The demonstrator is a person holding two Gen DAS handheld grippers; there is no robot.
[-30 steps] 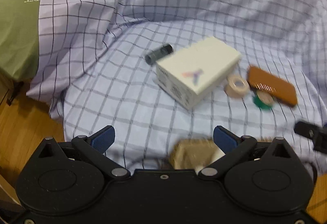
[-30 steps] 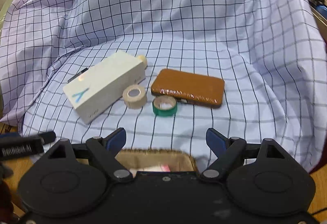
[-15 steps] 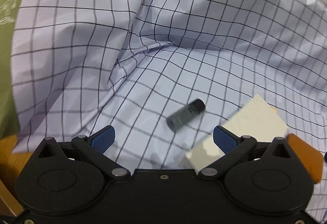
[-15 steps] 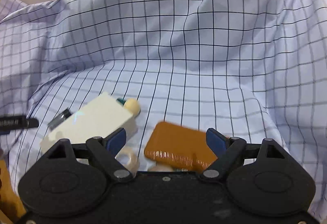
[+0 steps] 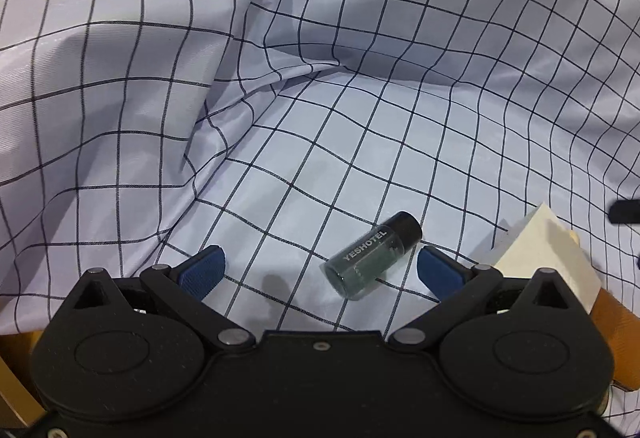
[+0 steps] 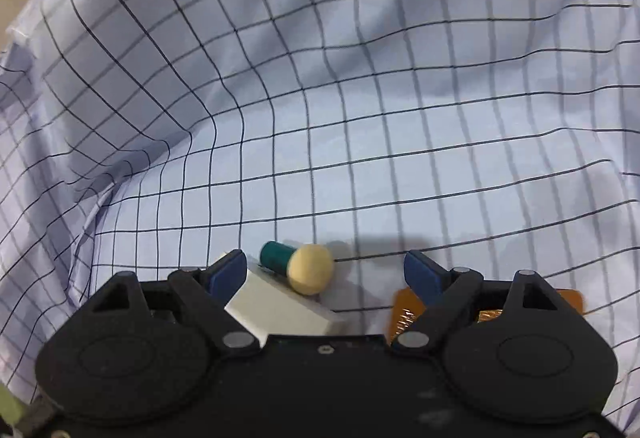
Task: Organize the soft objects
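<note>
- the left gripper (image 5: 320,266) hangs low over the checked cloth (image 5: 360,142) with its jaws spread wide and nothing between them; the small dark bottle (image 5: 372,256) marked yeshotel lies on its side just inside the right-hand pad, tilted across the gap.
- judging from this, the step in hand is a pick of that bottle: it seems best to centre the gap on its body, turn the pads square to its long axis, then close gently, since a round bottle on slack fabric is likely to roll.
- the right gripper (image 6: 324,270) is also wide open and empty, above the same cloth (image 6: 400,126).
- in the right view a little cream-headed piece with a green stem (image 6: 298,265) rests against the white box (image 6: 280,308); the orange-brown case (image 6: 404,314) peeks out beneath the right-hand finger.
- in the left view the white box (image 5: 548,254) sits close beside the bottle and could block the right-hand pad; folds of cloth rise to the left.
</note>
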